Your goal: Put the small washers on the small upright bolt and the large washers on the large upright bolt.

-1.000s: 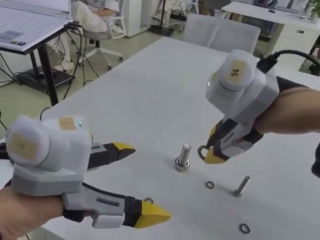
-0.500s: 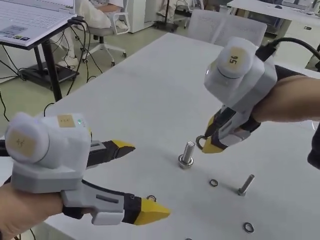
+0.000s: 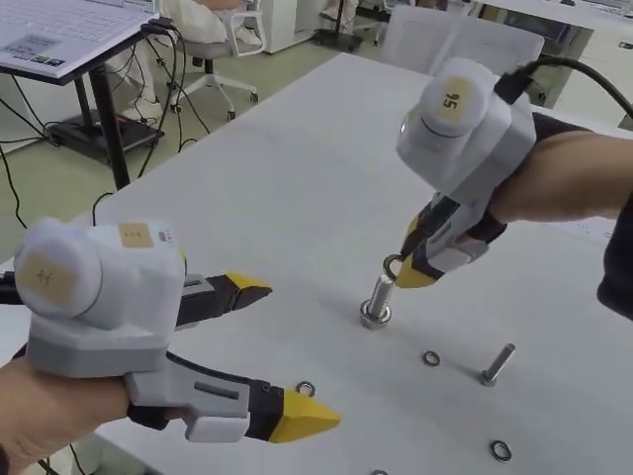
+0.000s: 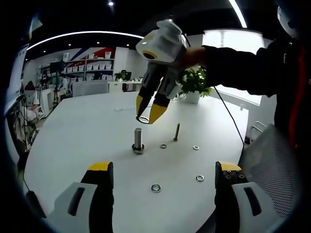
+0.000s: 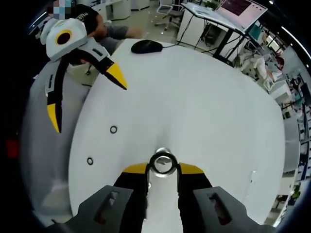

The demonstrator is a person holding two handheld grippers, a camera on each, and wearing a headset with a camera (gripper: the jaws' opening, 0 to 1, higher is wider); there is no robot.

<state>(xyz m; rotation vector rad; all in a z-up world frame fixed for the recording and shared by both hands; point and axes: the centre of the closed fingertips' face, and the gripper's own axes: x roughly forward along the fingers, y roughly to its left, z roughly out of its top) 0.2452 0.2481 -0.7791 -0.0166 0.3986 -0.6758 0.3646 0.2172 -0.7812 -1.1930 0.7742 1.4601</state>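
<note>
Looking down through the headset, I have the white table (image 3: 297, 168) carrying all the parts. My right gripper (image 3: 407, 277) hangs over the middle of it. Its fingers are pressed onto a large washer (image 3: 393, 267), pinching it by the edge so that most of the ring pokes out past the tips. My left gripper (image 3: 287, 356) sits low at the near edge of the table, its fingers spread wide with nothing between them.

The large bolt (image 3: 378, 300) stands upright on its head directly under the right fingertips. The pinched washer hovers just above the bolt's top end. From the left gripper view I can make out a thin gap between ring and bolt, so the washer is not yet threaded on. The small bolt (image 3: 497, 363) also stands upright. It is off to the side of the right fingers, beyond the large bolt from the left fingers and well apart from both grippers.

Four loose washers lie flat on the table. The first washer (image 3: 431, 357) is between the two bolts, below the right fingers. The second washer (image 3: 306, 388) lies just beside the nearer left fingertip. The third washer (image 3: 500, 450) is near the small bolt, far from either pair of fingers. The fourth washer (image 3: 379, 473) is cut off by the picture's bottom edge. I cannot tell their sizes from here.
</note>
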